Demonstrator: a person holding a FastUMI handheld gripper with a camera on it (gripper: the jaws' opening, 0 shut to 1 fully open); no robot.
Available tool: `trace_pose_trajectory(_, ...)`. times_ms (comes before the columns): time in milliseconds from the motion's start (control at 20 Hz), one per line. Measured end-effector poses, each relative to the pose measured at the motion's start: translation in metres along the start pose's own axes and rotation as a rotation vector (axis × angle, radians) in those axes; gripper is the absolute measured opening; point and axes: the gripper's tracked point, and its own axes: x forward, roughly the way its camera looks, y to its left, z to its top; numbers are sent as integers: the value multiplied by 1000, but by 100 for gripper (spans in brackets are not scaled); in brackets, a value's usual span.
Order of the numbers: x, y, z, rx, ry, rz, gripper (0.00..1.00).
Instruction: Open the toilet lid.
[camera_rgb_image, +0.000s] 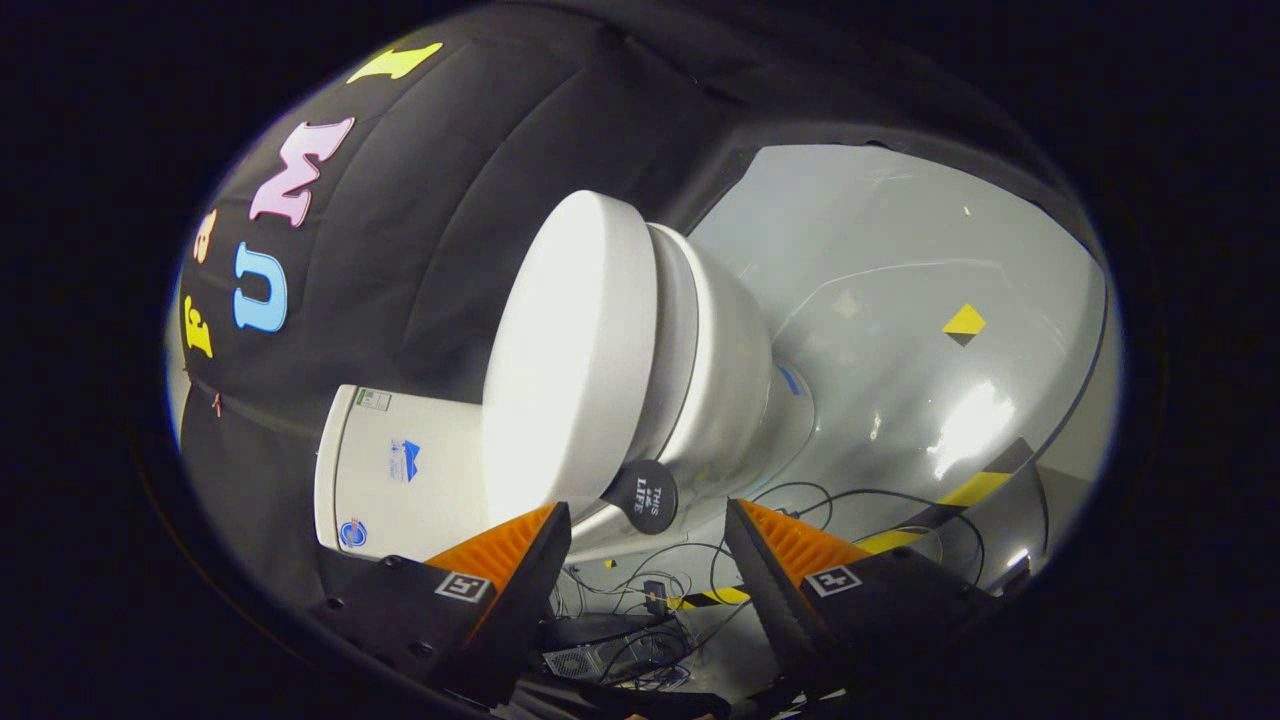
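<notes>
The view is rolled sideways, so the white toilet appears tipped over. Its lid (570, 350) lies flat against the seat and bowl (725, 390), closed. The tank (385, 470) with small stickers stands behind the lid, against the black cloth wall. A round black tab (643, 495) sticks out at the lid's front edge. My gripper (648, 512) is open, with its fingertips (535, 535) on either side of that tab, just short of the lid's front rim. Nothing is held between the fingers.
A glossy grey floor (900, 300) spreads beyond the bowl, marked with a yellow-and-black diamond (964, 324) and striped tape (975, 487). Loose cables (650, 590) and a small vented box (575, 662) lie on the floor between and beyond the fingers.
</notes>
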Motion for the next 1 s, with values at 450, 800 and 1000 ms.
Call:
trace_pose_trajectory(450, 27, 5, -5, 75, 66, 38, 47)
trace_pose_trajectory(800, 17, 17, -1, 112, 18, 140, 11)
trace_pose_trajectory(1000, 7, 32, 4, 53, 9, 98, 8)
